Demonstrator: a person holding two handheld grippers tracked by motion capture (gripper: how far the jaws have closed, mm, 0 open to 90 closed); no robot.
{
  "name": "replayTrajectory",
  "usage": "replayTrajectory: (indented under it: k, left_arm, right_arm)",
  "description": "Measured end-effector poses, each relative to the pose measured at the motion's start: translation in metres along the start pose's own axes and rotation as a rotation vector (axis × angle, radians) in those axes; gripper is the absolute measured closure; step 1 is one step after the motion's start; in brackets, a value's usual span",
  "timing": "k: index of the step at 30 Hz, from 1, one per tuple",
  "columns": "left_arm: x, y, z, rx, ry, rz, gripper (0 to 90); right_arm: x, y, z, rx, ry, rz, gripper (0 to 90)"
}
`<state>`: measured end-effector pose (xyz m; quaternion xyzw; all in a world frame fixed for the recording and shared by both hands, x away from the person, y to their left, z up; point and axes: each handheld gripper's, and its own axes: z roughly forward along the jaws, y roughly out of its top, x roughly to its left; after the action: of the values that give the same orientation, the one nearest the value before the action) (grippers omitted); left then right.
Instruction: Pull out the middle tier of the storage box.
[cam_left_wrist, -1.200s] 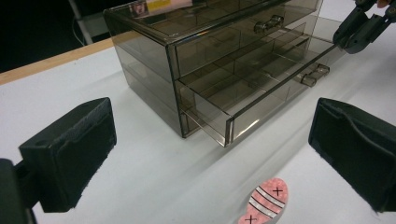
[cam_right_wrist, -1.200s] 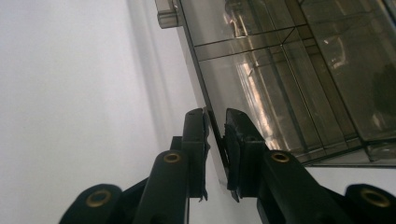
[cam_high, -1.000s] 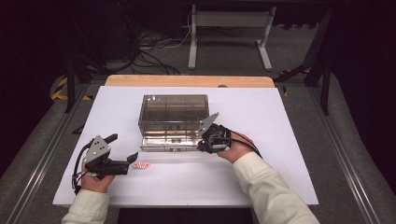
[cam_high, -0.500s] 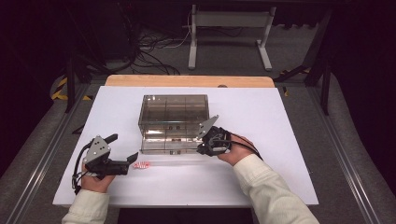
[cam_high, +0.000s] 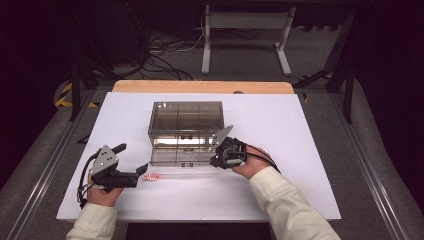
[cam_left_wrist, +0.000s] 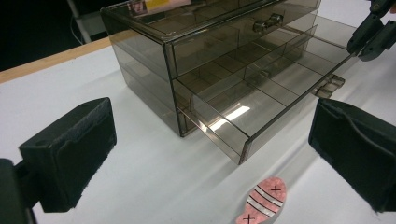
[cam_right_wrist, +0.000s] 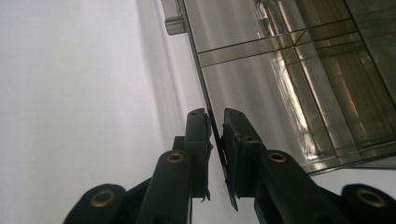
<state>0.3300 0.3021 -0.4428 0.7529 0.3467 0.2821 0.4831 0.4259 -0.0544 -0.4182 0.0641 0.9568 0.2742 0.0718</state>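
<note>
Two x marks — pink toothbrush head (cam_left_wrist: 262, 199)

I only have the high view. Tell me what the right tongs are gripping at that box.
Observer: The right tongs pinch the thin front wall of the lower drawer, one pad on each side of it.
Operator: Now report the left tongs.
Observer: The left tongs stand wide open and hold nothing. A pink head with white stripes and black crosses lies on the table ahead, between the jaws.
Operator: Check inside the drawer.
Observer: Clear dividers split it into compartments, and those that show hold nothing.
</note>
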Motion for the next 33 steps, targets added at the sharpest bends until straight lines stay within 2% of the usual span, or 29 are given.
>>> replayTrajectory:
  k: [11,16,19,21,22,23,24,25,26,28,29,30,33]
  left_arm:
    - [0.000,0.000,0.000,0.001,-0.002,0.000,1.7]
    - [0.001,0.000,0.001,0.007,-0.004,-0.007,1.7]
    - [0.001,0.000,0.001,0.009,-0.008,-0.007,1.3]
    - [0.001,0.000,0.001,0.010,-0.009,-0.007,1.0]
    - [0.001,0.000,0.001,0.010,-0.009,-0.010,0.7]
    - [0.001,0.000,0.001,0.012,-0.017,-0.013,0.5]
    - [0.001,0.000,0.001,0.013,-0.023,-0.016,0.1]
    - [0.001,0.000,0.001,0.013,-0.023,-0.016,0.0]
    - [0.001,0.001,0.000,0.015,-0.028,-0.018,0.0]
    - [0.001,0.000,-0.001,0.017,-0.029,-0.013,0.0]
    - [0.002,0.000,-0.002,0.019,-0.029,-0.009,0.0]
    - [0.002,0.000,-0.004,0.017,-0.037,-0.018,0.0]
    - [0.003,0.000,-0.005,0.014,-0.047,-0.019,0.0]
  right_arm:
    - [0.000,0.000,0.000,-0.010,0.004,0.004,76.6]
    - [0.001,0.000,-0.007,-0.053,-0.005,0.019,67.7]
    - [0.002,0.000,-0.014,-0.098,-0.022,0.031,60.6]
    - [0.003,-0.001,-0.019,-0.129,-0.042,0.036,52.0]
    - [0.004,-0.002,-0.022,-0.144,-0.050,0.040,52.0]
    - [0.005,-0.003,-0.025,-0.162,-0.058,0.047,43.2]
    - [0.006,-0.004,-0.027,-0.185,-0.071,0.054,38.1]
    - [0.006,-0.004,-0.027,-0.185,-0.071,0.054,38.1]
    - [0.007,-0.007,-0.034,-0.226,-0.085,0.075,29.4]
    - [0.009,-0.011,-0.039,-0.262,-0.108,0.092,20.6]
    - [0.009,-0.011,-0.039,-0.262,-0.108,0.092,20.6]
    - [0.010,-0.015,-0.045,-0.296,-0.127,0.114,14.4]
    - [0.010,-0.019,-0.050,-0.321,-0.143,0.126,9.7]
